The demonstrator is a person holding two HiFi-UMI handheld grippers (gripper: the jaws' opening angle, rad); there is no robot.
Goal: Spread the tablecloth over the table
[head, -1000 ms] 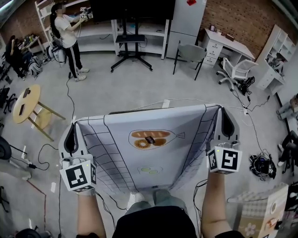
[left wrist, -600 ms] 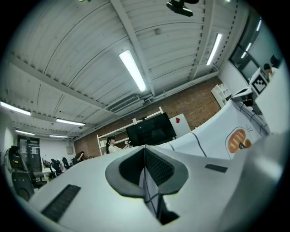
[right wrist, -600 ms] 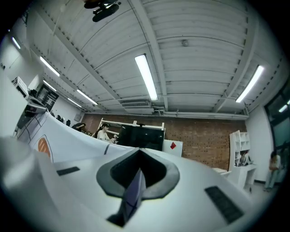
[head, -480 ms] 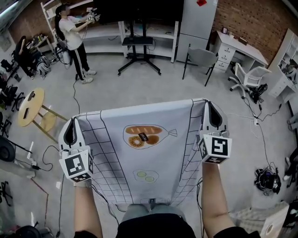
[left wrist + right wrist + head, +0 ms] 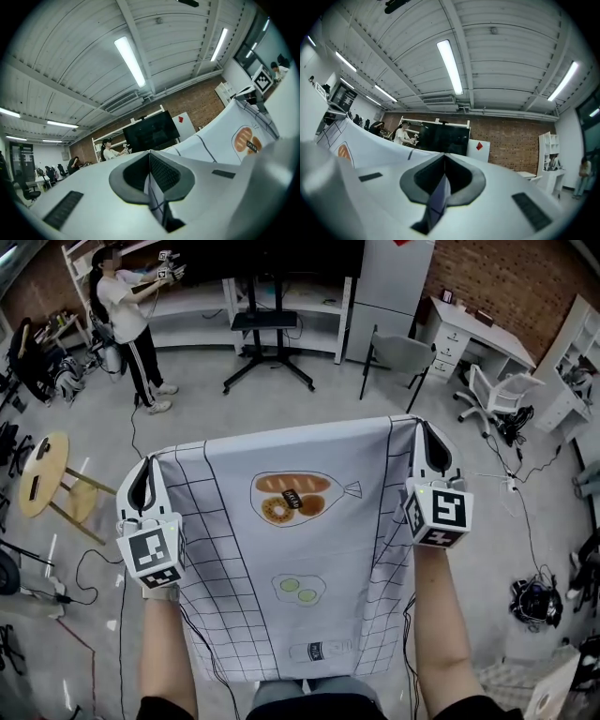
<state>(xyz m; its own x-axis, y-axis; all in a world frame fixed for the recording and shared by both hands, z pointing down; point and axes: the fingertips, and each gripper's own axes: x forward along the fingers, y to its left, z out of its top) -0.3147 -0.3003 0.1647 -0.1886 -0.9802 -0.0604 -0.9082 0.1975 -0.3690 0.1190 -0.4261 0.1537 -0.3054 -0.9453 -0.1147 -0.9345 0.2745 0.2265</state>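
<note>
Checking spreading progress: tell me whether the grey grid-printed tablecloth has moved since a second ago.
Yes. The grey grid-printed tablecloth has gone forward: its far edge sits nearer the feet of the black monitor stand.

Matt cloth, smooth plastic, rough brick

The tablecloth [image 5: 300, 559] is thin, matt printed cloth. The left gripper [image 5: 142, 495] and right gripper [image 5: 429, 457] are smooth pale plastic with dark ribbed pads [image 5: 161, 172]. The stool [image 5: 42, 474] is pale wood, the floor [image 5: 281, 413] dull concrete and the back wall [image 5: 487, 277] rough brick.
</note>
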